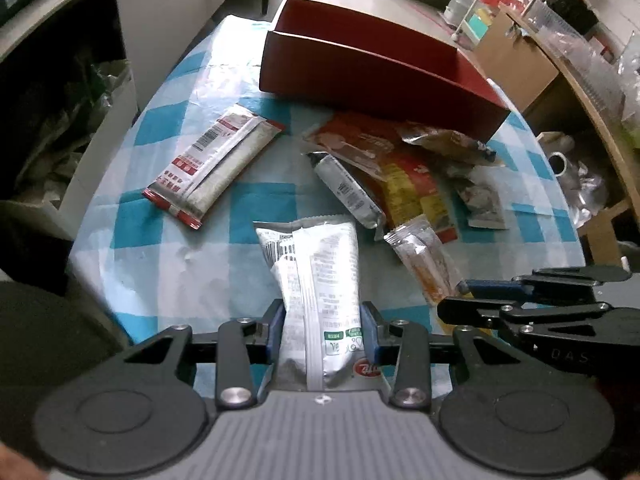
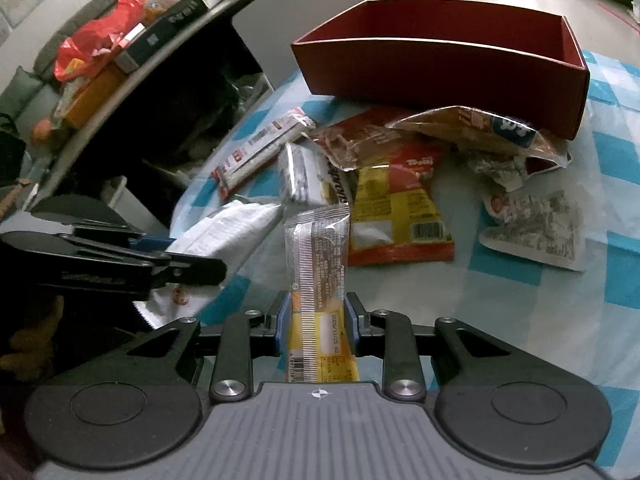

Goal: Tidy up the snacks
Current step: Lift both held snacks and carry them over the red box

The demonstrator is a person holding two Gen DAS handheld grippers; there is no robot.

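My left gripper (image 1: 322,330) is shut on a silver-white snack packet (image 1: 316,276) and holds it over the near part of the checked table; the packet also shows in the right wrist view (image 2: 228,232). My right gripper (image 2: 318,322) is shut on a clear and yellow snack bar (image 2: 318,268), which shows in the left wrist view (image 1: 424,264) beside the right gripper (image 1: 472,300). A dark red open box (image 1: 372,72) (image 2: 440,64) stands at the far side. A loose pile of snack packets (image 1: 384,168) (image 2: 396,184) lies in front of it.
A red and white packet (image 1: 212,164) (image 2: 260,148) lies apart at the left. A white triangular packet (image 2: 536,232) lies at the right. The blue and white checked tablecloth (image 1: 168,264) (image 2: 560,320) covers a round table. Cluttered shelves (image 2: 120,40) (image 1: 568,32) flank it.
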